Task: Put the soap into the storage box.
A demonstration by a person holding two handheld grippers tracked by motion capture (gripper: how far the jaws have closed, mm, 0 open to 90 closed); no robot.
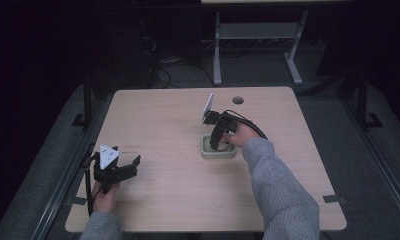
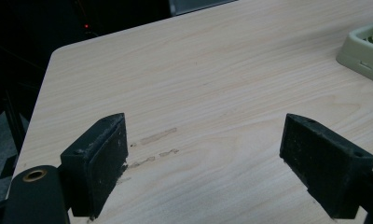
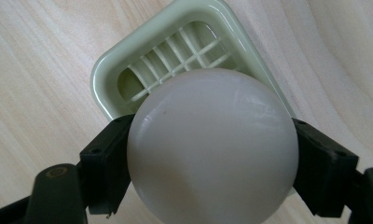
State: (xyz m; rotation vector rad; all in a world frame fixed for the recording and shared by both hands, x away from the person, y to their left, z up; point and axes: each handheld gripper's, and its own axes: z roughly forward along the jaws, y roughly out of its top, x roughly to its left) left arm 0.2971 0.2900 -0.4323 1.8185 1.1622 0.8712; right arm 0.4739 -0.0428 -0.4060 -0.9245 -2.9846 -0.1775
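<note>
Wooden surface (image 1: pixel 178 125) had the right tool (image 3: pixel 212 140) clamped on a white ball (image 3: pixel 212 149) over the green tray (image 3: pixel 175 42), probably to drop it in, left tool (image 2: pixel 203 154) wide open, empty.

My left gripper (image 2: pixel 203 158) fingers (image 2: pixel 103 158) stand wide apart, nothing between them, above the pale wood counter (image 2: pixel 198 74). Faint scuff marks (image 2: pixel 154 144) lie ahead. A pale green tray (image 2: pixel 366 49) corner sits far right.

- pale wood-grain table (image 1: pixel 168 125)
- pale green tray (image 3: pixel 128 60) with a grid-patterned bottom
- smooth white ball (image 3: pixel 212 149)
- black gripper jaws
- grey sleeve (image 1: pixel 283 190)
</note>
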